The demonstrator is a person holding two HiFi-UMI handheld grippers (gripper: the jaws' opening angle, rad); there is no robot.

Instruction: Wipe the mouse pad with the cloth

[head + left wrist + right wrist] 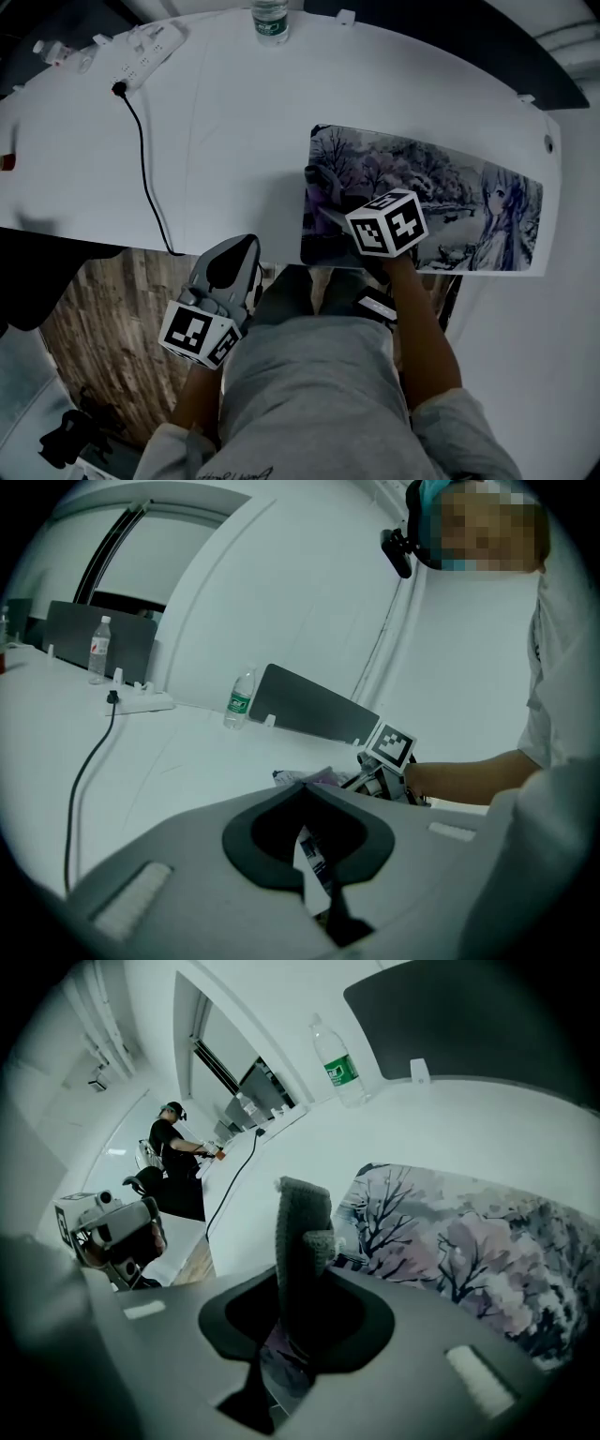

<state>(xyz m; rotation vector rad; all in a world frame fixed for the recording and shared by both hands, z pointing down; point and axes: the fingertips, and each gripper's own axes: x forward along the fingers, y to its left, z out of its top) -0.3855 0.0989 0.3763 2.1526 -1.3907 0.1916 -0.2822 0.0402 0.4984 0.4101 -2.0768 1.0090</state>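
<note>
No word or number can be read. The bottle, on the surface beyond the mouse pad's far-left corner, wears a green label whose white print is too small to make out. The cube over the mouse pad's near-left part and the cube left of the mouse pad each show black-and-white square markers, patterns rather than letters. Cursive print on the shirt is cut off and illegible.

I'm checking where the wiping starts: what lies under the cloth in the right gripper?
The tree-printed end of the mouse pad lies under the cloth, which the right gripper clamps. Whether the cloth touches the pad cannot be seen: the jaws and the marker cube cover that spot.
</note>
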